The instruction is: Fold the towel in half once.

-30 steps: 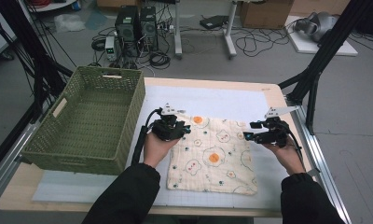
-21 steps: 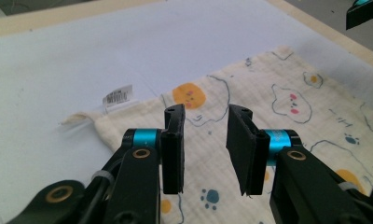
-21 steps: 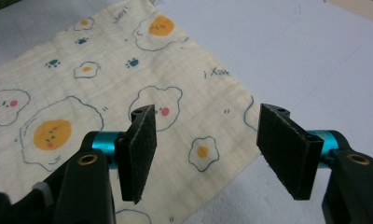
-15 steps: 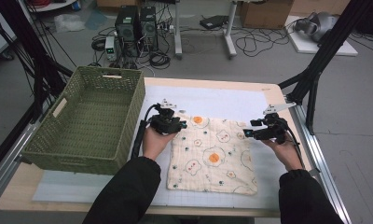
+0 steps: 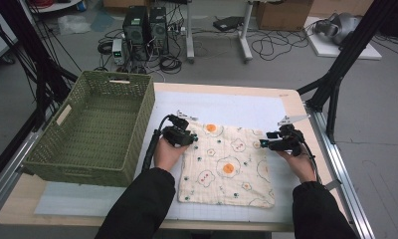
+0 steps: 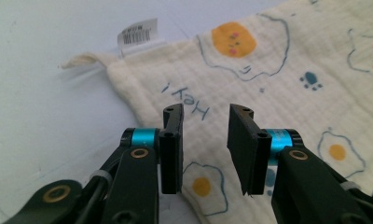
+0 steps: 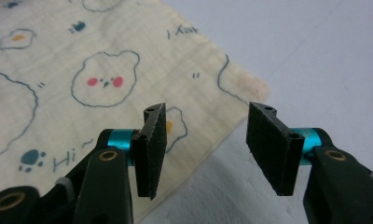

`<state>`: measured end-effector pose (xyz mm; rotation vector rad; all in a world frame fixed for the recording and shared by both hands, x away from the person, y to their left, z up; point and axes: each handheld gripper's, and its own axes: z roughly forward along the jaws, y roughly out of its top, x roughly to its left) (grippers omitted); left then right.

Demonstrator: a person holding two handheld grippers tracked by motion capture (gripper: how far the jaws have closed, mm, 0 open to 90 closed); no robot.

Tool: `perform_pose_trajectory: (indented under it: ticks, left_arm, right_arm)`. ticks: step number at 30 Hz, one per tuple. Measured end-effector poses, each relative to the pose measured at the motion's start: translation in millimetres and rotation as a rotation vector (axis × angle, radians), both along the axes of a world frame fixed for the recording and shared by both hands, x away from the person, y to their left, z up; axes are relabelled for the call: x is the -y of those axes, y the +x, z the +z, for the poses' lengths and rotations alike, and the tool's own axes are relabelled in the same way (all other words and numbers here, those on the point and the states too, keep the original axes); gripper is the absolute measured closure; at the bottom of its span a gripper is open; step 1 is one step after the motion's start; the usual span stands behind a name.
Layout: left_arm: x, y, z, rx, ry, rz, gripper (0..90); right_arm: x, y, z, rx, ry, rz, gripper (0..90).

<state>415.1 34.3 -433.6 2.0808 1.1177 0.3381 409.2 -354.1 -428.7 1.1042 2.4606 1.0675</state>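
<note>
Your left claw point(image 6: 204, 154) hangs just above the cloth point(image 5: 228, 164) with its jaws partly apart and nothing between them; in the left gripper view they straddle the fabric a little inside the far left corner, where the white care label point(image 6: 139, 33) sticks out. Your right claw point(image 7: 207, 154) is likewise empty, its jaws at a middling gap and just drawn closer together, set over the cloth's right edge just short of the far right corner, one jaw above the print and the other above bare table.

From the high view, both claws, left point(image 5: 193, 140) and right point(image 5: 262, 145), sit at the far edge of the cloth, which lies flat on the white mat point(image 5: 247, 107) near the middle of the table point(image 5: 291, 99), its near edge toward you. The green woven basket point(image 5: 90, 129) stands empty at the left, well apart from the cloth.

You look to be in the approach step, lining up on the two far corners before any grasp. Next, lower each claw until one jaw can slip under the hem and the other presses on top, then close both together. Thin flat fabric is easy to miss, so pinch right at the edge, and keep the left jaws off the label alone.
</note>
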Motion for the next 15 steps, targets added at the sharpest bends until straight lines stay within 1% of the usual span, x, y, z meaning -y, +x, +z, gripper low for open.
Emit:
perform_pose_trajectory:
  ticks: [1,2,3,5,6,7,8,9,10,11,12,13,14,15]
  left_arm:
    - [0.6,0.4,-1.2,-0.004,0.01,0.002,67.4]
    - [1.7,0.8,-2.7,-0.011,0.011,0.004,69.0]
    - [2.0,0.8,-3.5,-0.006,0.022,0.002,72.0]
    - [1.7,1.3,-3.5,-0.007,0.016,0.011,73.4]
    - [1.5,1.3,-3.8,-0.005,0.019,0.01,73.6]
    - [1.7,1.1,-3.6,0.002,0.033,0.009,75.2]
    - [2.5,0.8,-3.8,0.006,0.038,0.016,77.1]
    - [2.9,0.7,-3.9,0.009,0.043,0.02,79.2]
    - [3.3,0.4,-4.1,0.015,0.051,0.022,82.0]
    - [3.2,0.5,-3.9,0.014,0.053,0.013,85.6]
    - [3.5,0.5,-4.0,0.014,0.054,0.013,88.0]
    - [4.1,0.2,-3.9,0.018,0.055,0.012,88.6]
    - [4.0,-0.2,-3.6,0.022,0.062,0.004,89.0]
    - [3.2,-0.4,-3.0,0.023,0.068,-0.005,89.1]
  right_arm:
    - [-0.6,0.4,-1.2,-0.006,-0.005,0.002,50.2]
    - [-1.6,0.9,-2.0,-0.006,-0.014,0.005,50.3]
    - [-2.7,1.2,-2.5,-0.001,-0.025,0.004,50.8]
    - [-4.0,2.4,-4.4,0.006,-0.049,0.0,51.4]
    - [-3.9,3.3,-5.6,0.003,-0.049,-0.003,52.0]
    - [-4.3,4.1,-6.9,-0.008,-0.043,-0.008,53.4]
    - [-5.3,5.0,-8.5,-0.01,-0.054,-0.008,55.5]
    - [-6.8,5.1,-9.8,-0.01,-0.066,-0.005,58.0]
    - [-7.8,5.2,-9.7,-0.009,-0.056,-0.003,63.0]
    - [-9.0,5.1,-9.8,-0.009,-0.058,-0.005,65.9]
    - [-10.1,5.0,-9.7,-0.01,-0.055,-0.001,70.8]
    - [-10.7,5.2,-9.5,-0.015,-0.053,0.008,75.9]
    - [-10.9,5.2,-9.2,-0.031,-0.041,0.022,81.7]
    - [-10.8,5.3,-9.1,-0.039,-0.03,0.033,85.3]
